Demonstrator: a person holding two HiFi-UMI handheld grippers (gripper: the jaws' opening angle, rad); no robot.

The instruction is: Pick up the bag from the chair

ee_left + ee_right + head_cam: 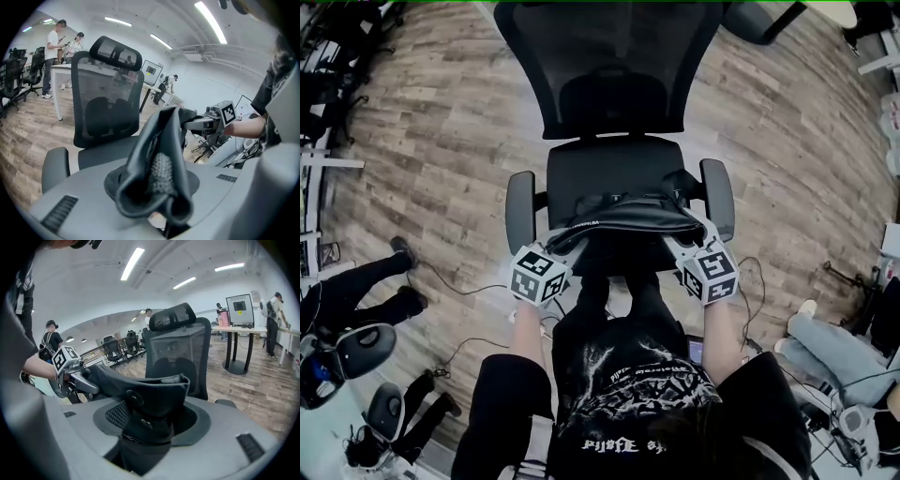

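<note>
A black bag (623, 220) hangs stretched between my two grippers, just above the front edge of the black office chair's seat (609, 169). My left gripper (555, 251) is shut on the bag's left end; in the left gripper view the bag's dark leather (157, 164) bunches between the jaws. My right gripper (686, 246) is shut on the bag's right end, where a flap with studs (150, 404) fills the jaws. Each gripper shows in the other's view: the right gripper (213, 123) and the left gripper (75, 376).
The chair's mesh back (609, 66) and two armrests (520, 211) (718, 197) stand ahead on a wood floor (441, 141). Cables (459, 286) trail on the floor. Other seated people's legs (356, 286) (834, 347) flank me. Desks (243, 333) and standing people (51, 56) are farther off.
</note>
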